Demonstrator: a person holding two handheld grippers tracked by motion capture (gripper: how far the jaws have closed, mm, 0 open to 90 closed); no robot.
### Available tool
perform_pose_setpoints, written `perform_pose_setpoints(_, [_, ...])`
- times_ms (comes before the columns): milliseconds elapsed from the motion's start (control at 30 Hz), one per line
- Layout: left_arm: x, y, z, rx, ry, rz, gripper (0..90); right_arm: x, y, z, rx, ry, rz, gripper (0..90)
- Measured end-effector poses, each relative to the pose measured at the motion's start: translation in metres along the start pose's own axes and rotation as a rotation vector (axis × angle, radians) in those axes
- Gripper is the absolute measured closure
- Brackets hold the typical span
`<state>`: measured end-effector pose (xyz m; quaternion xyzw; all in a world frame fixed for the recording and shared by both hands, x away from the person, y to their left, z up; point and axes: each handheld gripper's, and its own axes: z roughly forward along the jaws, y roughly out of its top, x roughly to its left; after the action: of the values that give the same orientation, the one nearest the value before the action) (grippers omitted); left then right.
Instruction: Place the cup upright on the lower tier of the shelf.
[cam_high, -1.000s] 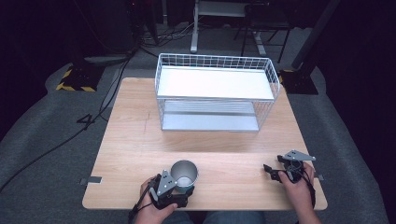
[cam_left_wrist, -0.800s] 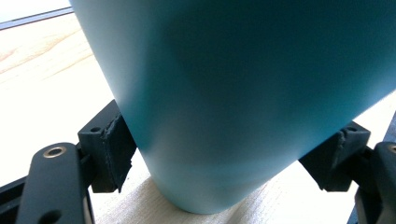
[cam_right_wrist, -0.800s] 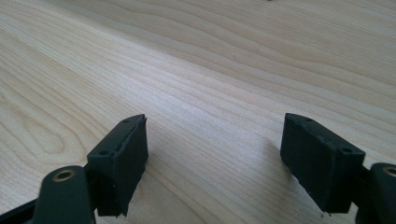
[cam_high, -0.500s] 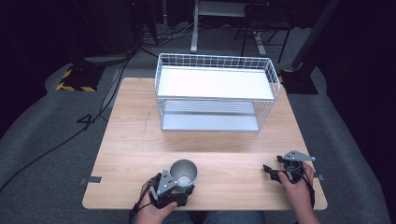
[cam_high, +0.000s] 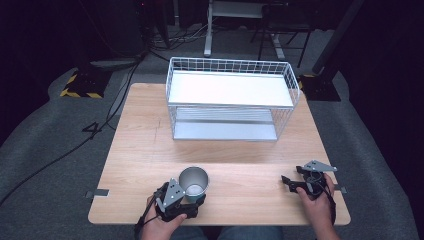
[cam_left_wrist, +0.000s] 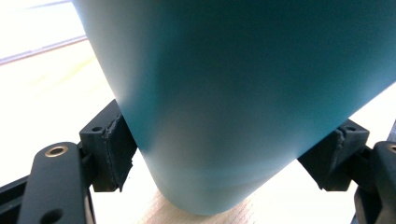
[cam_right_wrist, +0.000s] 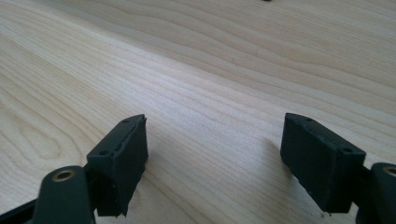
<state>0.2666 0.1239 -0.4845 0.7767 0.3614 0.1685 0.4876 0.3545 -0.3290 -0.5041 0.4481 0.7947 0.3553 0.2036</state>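
Wooden worktop (cam_high: 140, 150) in a dark room. Left hand-held gripper (cam_high: 192, 196) clamps a teal cup (cam_high: 193, 182) at the near edge; right hand-held gripper (cam_high: 286, 182) rests wide open, empty. Nothing has moved.

1. The tall teal cup with a pale grey inside (cam_left_wrist: 243, 93) is cut off by the top and right edges of the left gripper view, so its rim is out of frame there, and its surface is out of focus.
2. In the high view, the black left gripper (cam_high: 187, 199) covers the near lower side of the cup, so its foot is hidden.
3. The person's forearms leave the high view at the bottom edge.
4. The lower shelf of the white wire two-tier rack (cam_high: 230, 97) is partly hidden under its top shelf.
5. The black right gripper (cam_right_wrist: 215, 154) has its body cut off by the bottom edge of the right gripper view.
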Motion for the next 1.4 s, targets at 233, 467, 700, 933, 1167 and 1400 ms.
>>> perform_pose_setpoints(233, [0.004,0.019,-0.004,-0.004,0.012,0.004,22.2,0.000,0.000,0.000,0.001,-0.004,-0.001,23.5])
perform_pose_setpoints(467, [0.007,0.036,-0.002,-0.002,0.012,0.007,22.1,0.000,0.000,0.000,0.001,-0.004,-0.001,23.5])
perform_pose_setpoints(700, [0.012,0.051,0.007,0.001,0.012,0.024,22.2,0.000,0.000,0.000,0.000,-0.004,-0.002,23.5])
perform_pose_setpoints(933, [0.016,0.059,0.017,0.008,0.002,0.017,22.1,0.000,0.001,0.001,0.002,-0.004,0.002,23.5])
perform_pose_setpoints(1167, [0.021,0.066,0.026,0.007,0.005,0.005,22.1,0.000,0.001,0.001,0.002,-0.004,0.003,23.5])
perform_pose_setpoints(1400, [0.025,0.073,0.033,-0.006,0.016,0.000,22.1,0.000,0.001,0.002,0.000,-0.008,0.002,23.5])
